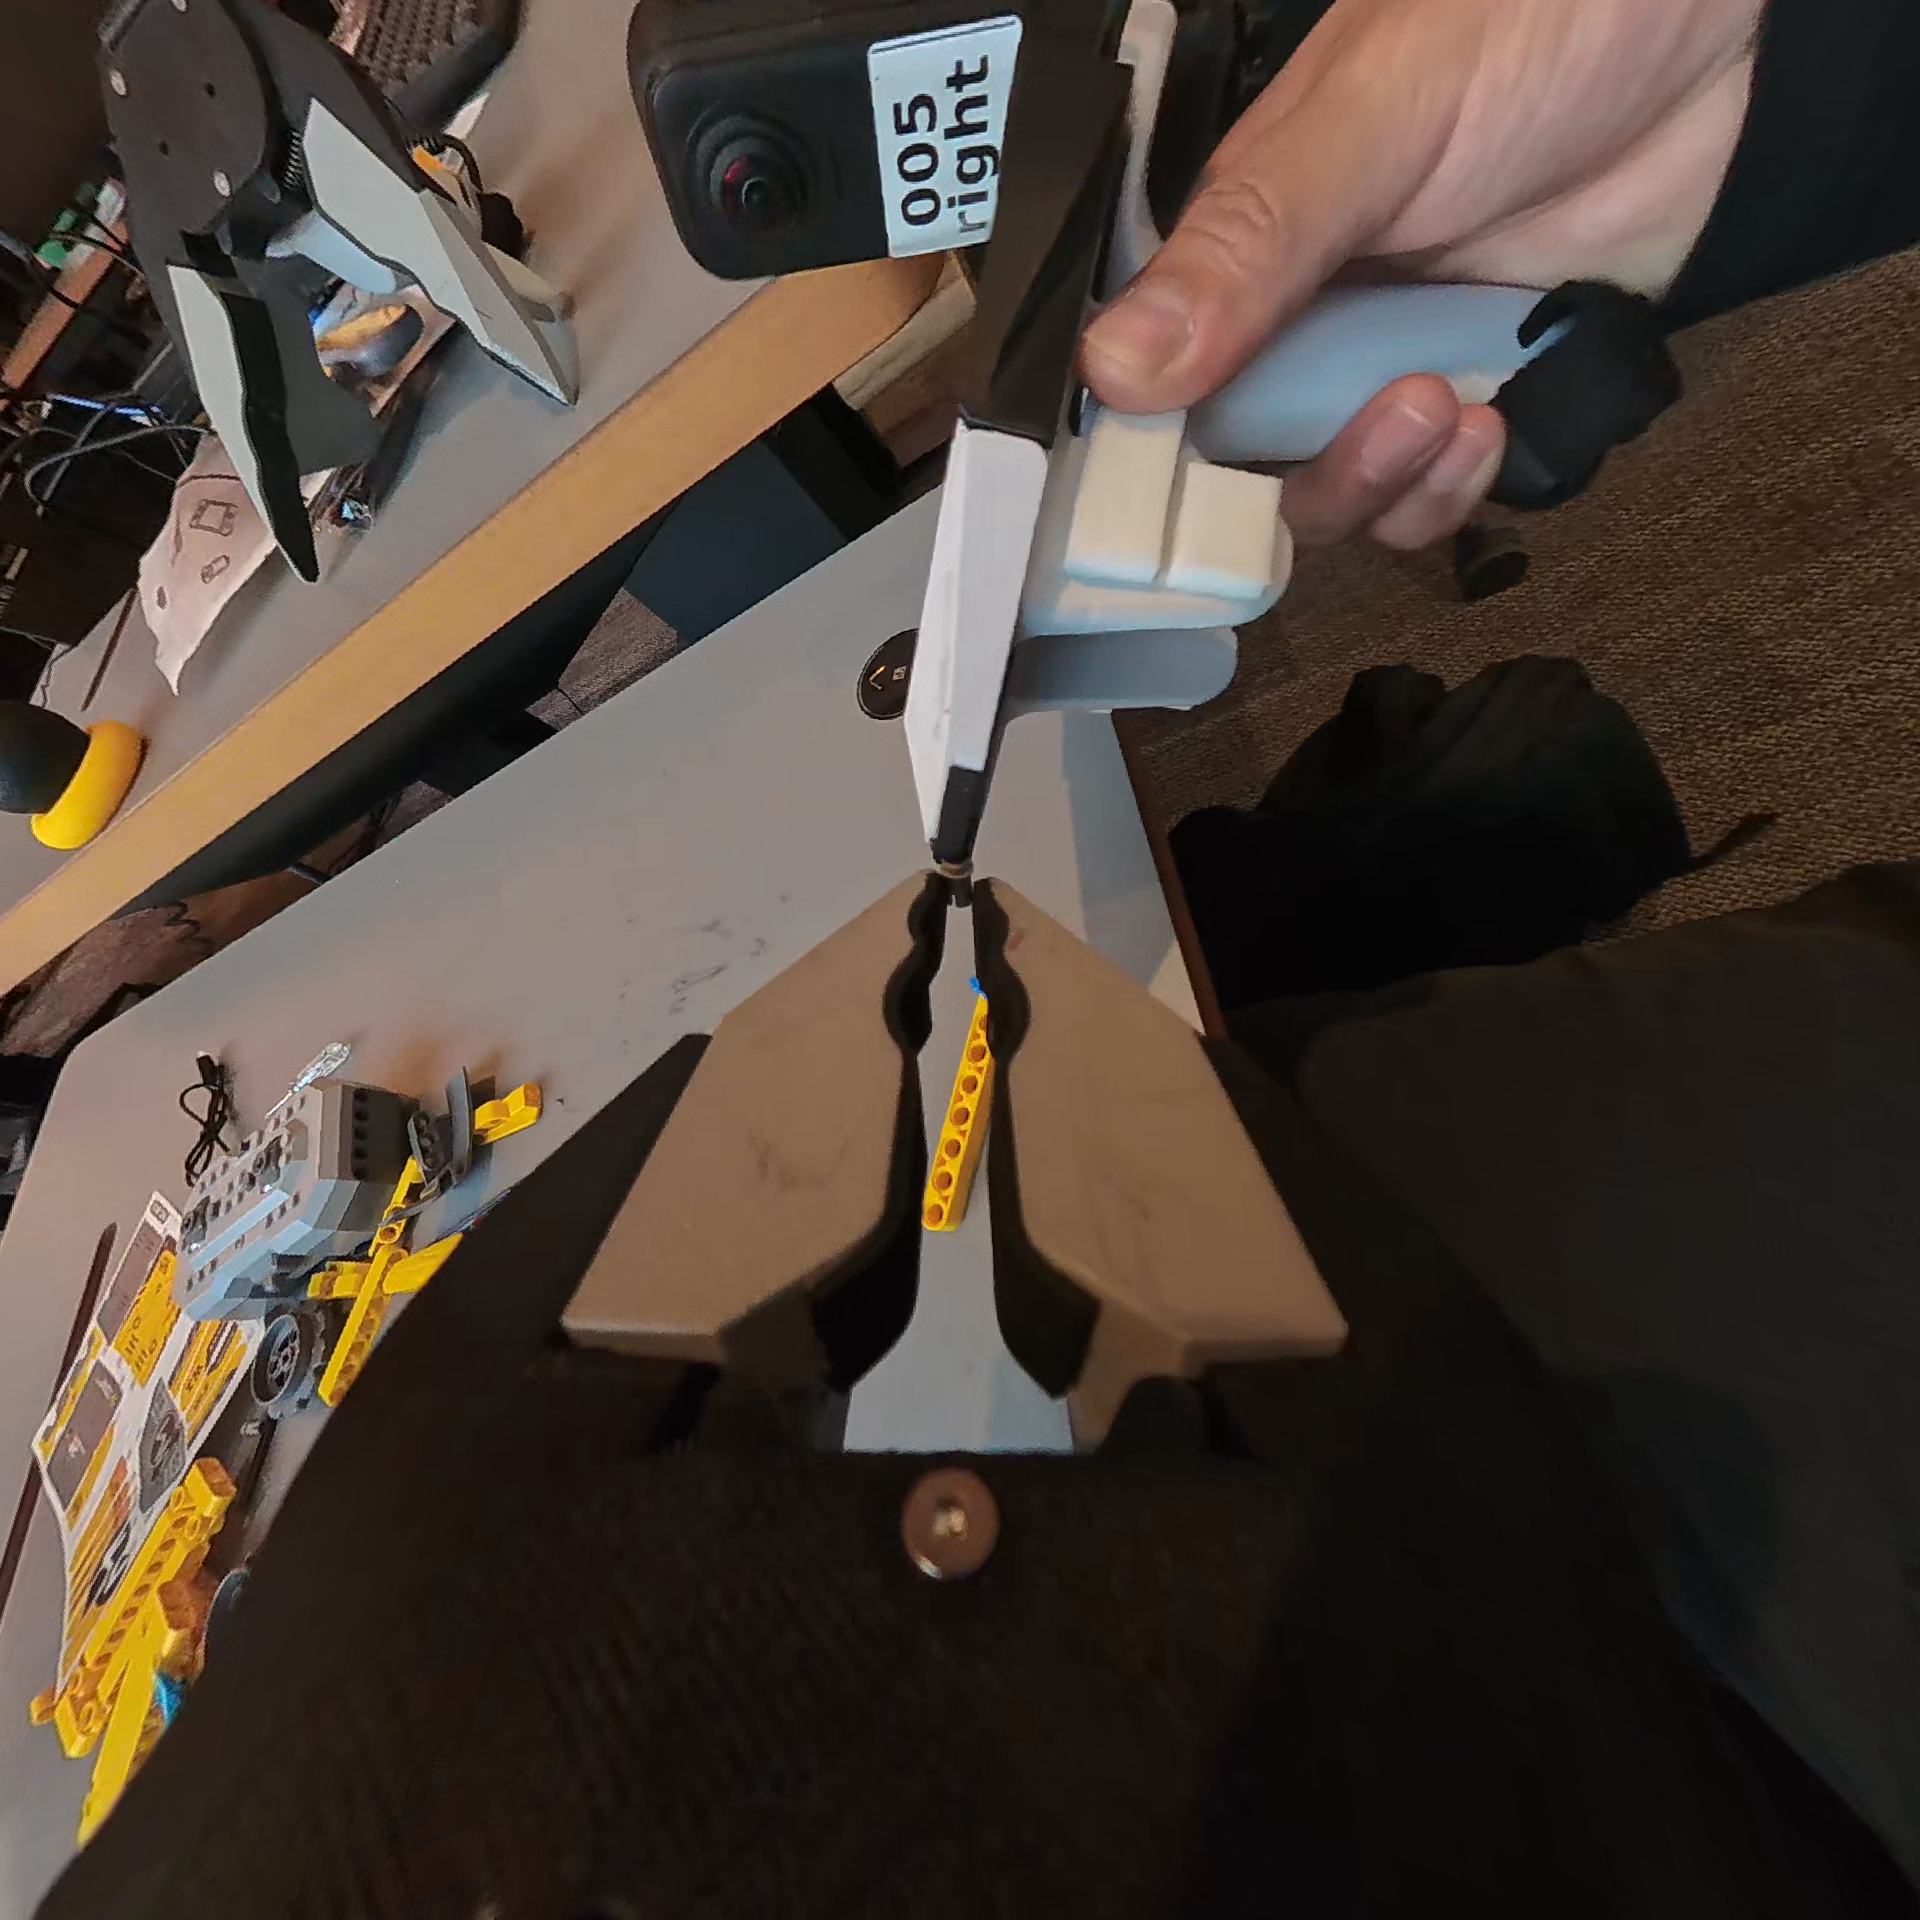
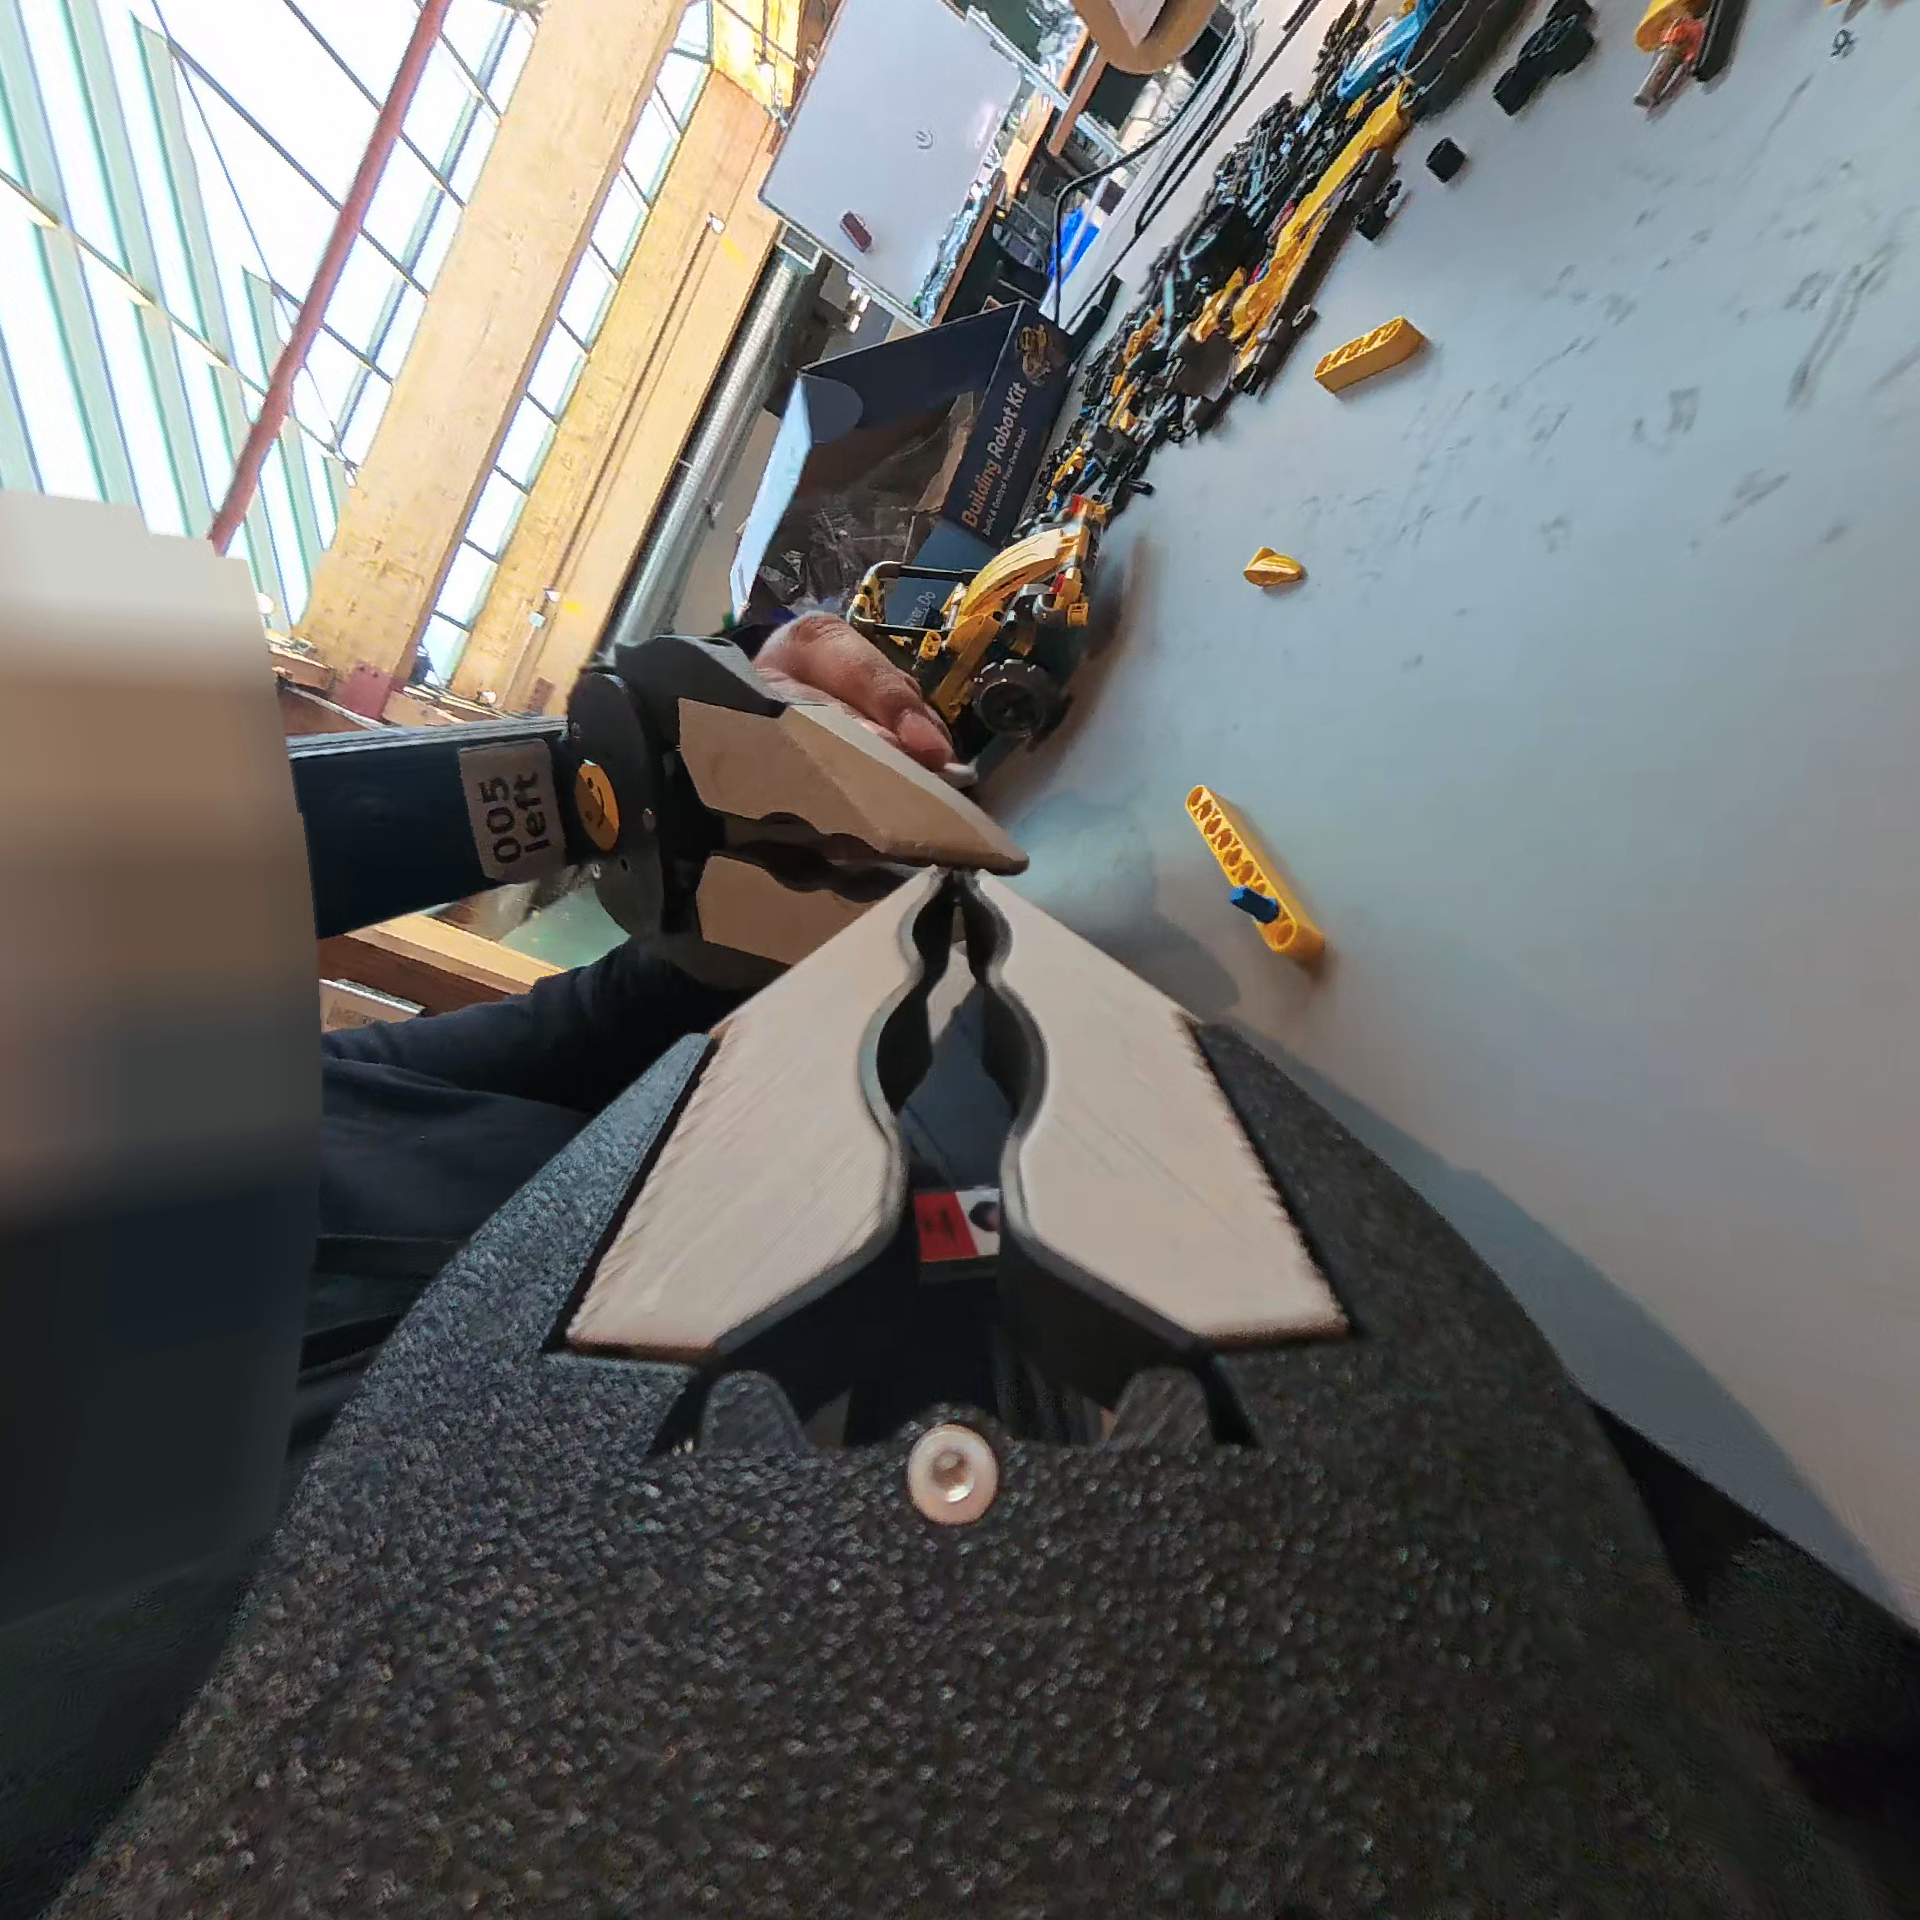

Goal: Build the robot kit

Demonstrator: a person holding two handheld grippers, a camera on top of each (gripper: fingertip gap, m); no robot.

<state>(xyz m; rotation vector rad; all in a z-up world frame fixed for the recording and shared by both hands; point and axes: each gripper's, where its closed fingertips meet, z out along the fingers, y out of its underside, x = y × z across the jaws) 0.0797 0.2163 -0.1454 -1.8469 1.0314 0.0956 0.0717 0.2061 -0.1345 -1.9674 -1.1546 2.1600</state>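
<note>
My left gripper [image 1: 954, 891] and my right gripper [image 2: 953, 885] meet tip to tip above the grey table [image 1: 623, 883]. Both have their jaws nearly closed around a small dark pin [image 1: 954, 869] pinched between the two sets of tips. The right gripper [image 1: 956, 831] comes down from above in a hand [image 1: 1351, 208]. The left gripper [image 2: 1013, 860] reaches in from the left in the right wrist view. A yellow holed beam [image 1: 961, 1122] with a blue pin [image 2: 1252, 902] in one end lies on the table below; it also shows in the right wrist view [image 2: 1247, 862].
A part-built grey and yellow model [image 1: 312, 1195] and a sticker sheet [image 1: 114, 1351] lie at the left. A yellow vehicle model [image 2: 997, 623], a dark box [image 2: 935, 436], a heap of parts [image 2: 1247, 260] and a loose yellow beam [image 2: 1369, 353] lie farther off. A spare gripper [image 1: 312, 260] rests on another table. Only a small space, under 4 cm, lies between the two pairs of fingers.
</note>
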